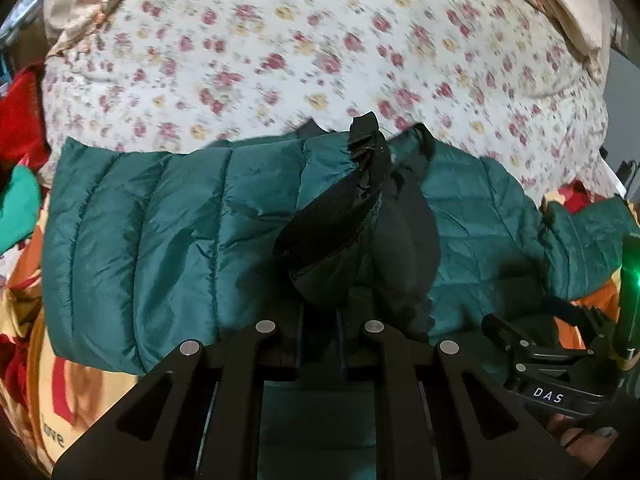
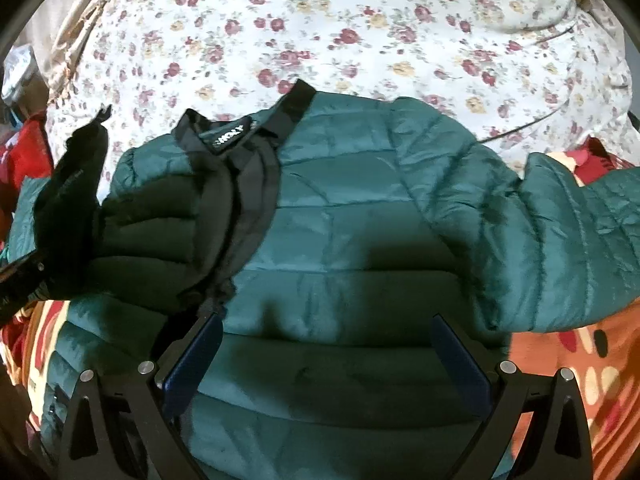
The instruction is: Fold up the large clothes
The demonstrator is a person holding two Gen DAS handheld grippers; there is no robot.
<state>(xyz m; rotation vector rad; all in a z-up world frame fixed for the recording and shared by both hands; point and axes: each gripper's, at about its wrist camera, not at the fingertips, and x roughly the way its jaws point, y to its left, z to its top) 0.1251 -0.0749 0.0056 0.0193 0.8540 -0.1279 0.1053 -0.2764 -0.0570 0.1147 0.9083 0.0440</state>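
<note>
A dark green quilted puffer jacket with black lining lies spread on the bed; it also shows in the right wrist view. My left gripper is shut on the jacket's front edge with its black trim and holds that flap lifted. The lifted flap shows at the left of the right wrist view. My right gripper is open and empty, just above the jacket's body. It also shows at the lower right of the left wrist view. A sleeve lies out to the right.
A white floral quilt fills the far side of the bed. A red, orange and cream patterned blanket lies under the jacket. Red clothes and a light green garment are piled at the left.
</note>
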